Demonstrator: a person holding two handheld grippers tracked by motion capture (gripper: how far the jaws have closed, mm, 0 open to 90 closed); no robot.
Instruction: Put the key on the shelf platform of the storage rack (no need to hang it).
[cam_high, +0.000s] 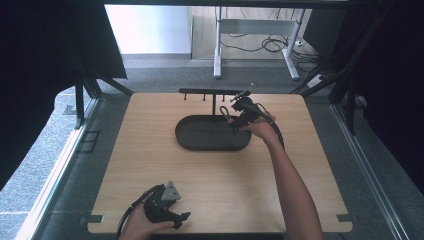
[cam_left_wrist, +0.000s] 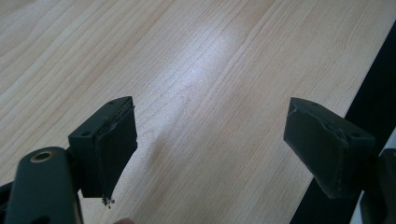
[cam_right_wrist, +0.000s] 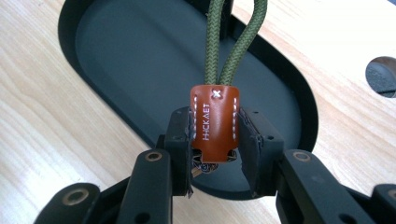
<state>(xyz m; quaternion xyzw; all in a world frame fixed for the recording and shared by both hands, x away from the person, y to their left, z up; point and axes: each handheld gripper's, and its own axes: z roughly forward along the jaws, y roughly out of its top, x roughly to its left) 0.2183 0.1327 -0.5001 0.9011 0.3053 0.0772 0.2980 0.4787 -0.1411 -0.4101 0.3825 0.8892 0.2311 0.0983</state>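
Observation:
A brown leather tab (cam_right_wrist: 215, 123) with white stitching and a green braided cord loop (cam_right_wrist: 233, 42) sits between the jaws of my right gripper (cam_right_wrist: 215, 140), which is shut on it. That gripper (cam_high: 239, 116) hovers over the right end of a black oval tray (cam_high: 200, 134) in the high view. Behind the tray rises a black T-shaped hanger stand (cam_high: 212, 93) with small pegs. My left gripper (cam_high: 172, 207) rests near the table's front edge, and its jaws (cam_left_wrist: 210, 144) stand wide open over bare wood with nothing between them.
The tray (cam_right_wrist: 116, 51) lies on a light wooden table (cam_high: 150, 170). A round hole (cam_right_wrist: 382, 77) in the tabletop shows to the right of the tray. A dark gap runs along the table's edge (cam_left_wrist: 369, 93) beside the left gripper.

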